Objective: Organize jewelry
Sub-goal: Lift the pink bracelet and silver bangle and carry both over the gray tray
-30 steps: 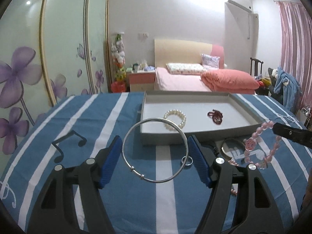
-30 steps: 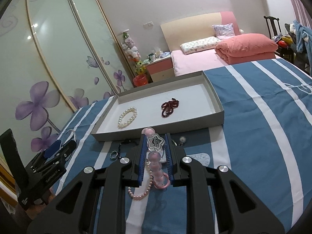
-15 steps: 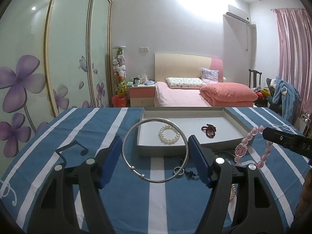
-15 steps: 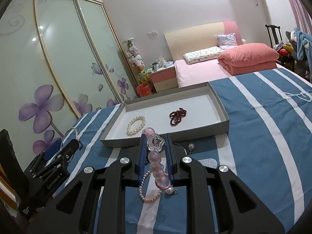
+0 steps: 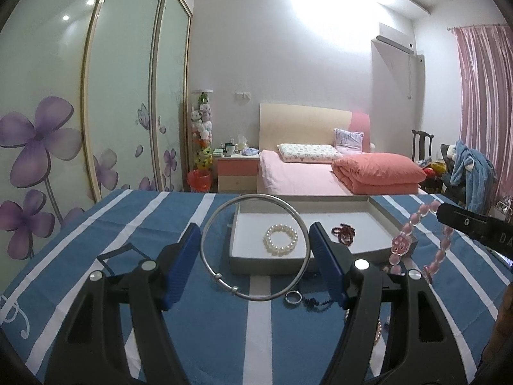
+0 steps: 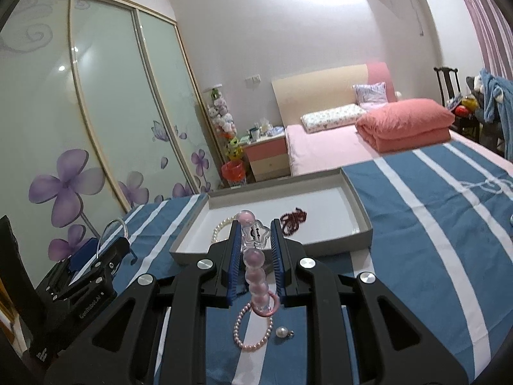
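Observation:
My left gripper (image 5: 255, 239) is shut on a silver bangle (image 5: 210, 266), held upright above the blue striped cloth. My right gripper (image 6: 255, 235) is shut on a pink bead bracelet (image 6: 255, 271) with a clear flower charm; it also shows hanging at the right of the left wrist view (image 5: 413, 224). The grey tray (image 5: 378, 215) lies beyond both, holding a white pearl bracelet (image 5: 280, 240) and a dark red bead bracelet (image 5: 343, 232). The tray also shows in the right wrist view (image 6: 359, 205).
On the cloth before the tray lie a small silver ring (image 5: 292, 297), a dark bead chain (image 5: 315, 302), a pink pearl strand (image 6: 247, 337) and a pearl pendant (image 6: 283, 333). A bed (image 5: 307, 176) and wardrobe doors (image 5: 64, 112) stand behind.
Both grippers have risen and drawn back from the tray with their bracelets still held; the tray looks farther and lower in both views.

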`<state>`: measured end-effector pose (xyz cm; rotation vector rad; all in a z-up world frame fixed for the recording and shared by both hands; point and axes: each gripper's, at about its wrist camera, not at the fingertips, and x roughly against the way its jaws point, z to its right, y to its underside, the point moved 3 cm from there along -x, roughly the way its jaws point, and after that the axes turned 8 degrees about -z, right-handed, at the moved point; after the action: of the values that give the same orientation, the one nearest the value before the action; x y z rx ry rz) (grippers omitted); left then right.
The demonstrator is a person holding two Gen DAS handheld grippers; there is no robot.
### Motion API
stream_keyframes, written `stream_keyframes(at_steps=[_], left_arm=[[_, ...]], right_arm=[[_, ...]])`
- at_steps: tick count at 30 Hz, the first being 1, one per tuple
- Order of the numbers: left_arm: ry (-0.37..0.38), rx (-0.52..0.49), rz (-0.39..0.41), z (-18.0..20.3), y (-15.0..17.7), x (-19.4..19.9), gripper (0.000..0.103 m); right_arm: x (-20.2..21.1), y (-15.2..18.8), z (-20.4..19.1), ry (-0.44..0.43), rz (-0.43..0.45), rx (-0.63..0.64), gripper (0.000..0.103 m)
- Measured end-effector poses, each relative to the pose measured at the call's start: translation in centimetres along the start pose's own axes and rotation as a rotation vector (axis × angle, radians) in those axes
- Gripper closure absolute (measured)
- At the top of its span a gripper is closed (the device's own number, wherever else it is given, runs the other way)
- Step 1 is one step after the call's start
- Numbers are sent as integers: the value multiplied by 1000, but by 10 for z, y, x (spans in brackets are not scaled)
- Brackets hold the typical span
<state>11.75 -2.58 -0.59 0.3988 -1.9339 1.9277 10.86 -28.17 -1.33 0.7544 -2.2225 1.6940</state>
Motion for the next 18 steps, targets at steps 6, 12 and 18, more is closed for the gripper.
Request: stream_keyframes(at_steps=[6, 12, 18], left_arm=[[-2, -5, 33, 3, -11, 4, 35], [-9, -12, 63, 7, -19, 4, 35], [-20, -18, 102, 11, -31, 3, 35]], right_arm=[[5, -11, -4, 12, 48, 16, 84], [6, -22, -7, 27, 96, 33, 84], [5, -32, -11, 43, 142, 48, 84]])
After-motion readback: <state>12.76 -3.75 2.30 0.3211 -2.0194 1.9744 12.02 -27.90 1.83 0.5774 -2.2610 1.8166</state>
